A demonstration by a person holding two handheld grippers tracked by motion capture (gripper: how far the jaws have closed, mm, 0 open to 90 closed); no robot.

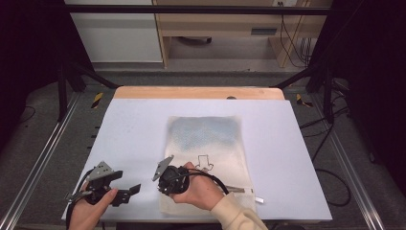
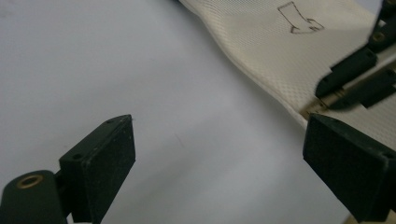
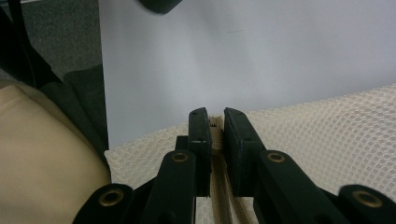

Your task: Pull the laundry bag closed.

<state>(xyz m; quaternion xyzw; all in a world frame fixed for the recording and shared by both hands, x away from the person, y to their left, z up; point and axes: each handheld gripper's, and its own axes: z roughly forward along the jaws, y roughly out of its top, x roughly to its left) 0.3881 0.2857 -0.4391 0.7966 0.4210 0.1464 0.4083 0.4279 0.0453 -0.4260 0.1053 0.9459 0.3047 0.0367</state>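
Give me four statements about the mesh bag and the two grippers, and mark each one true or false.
1. The right gripper is clamped on the zipper at the mesh bag's near edge. True.
2. The left gripper grips the bag. False: its jaws stand wide apart over the white table cover, beside the bag.
3. An arrow outline is drawn on the bag. True.
4. The bag hangs in the air. False: it lies flat on the table.

Looks like a lab or test room to me — the white surface sits inside a black metal frame, loose cables trail over a grey carpet floor, and plain wooden furniture lines the back wall.
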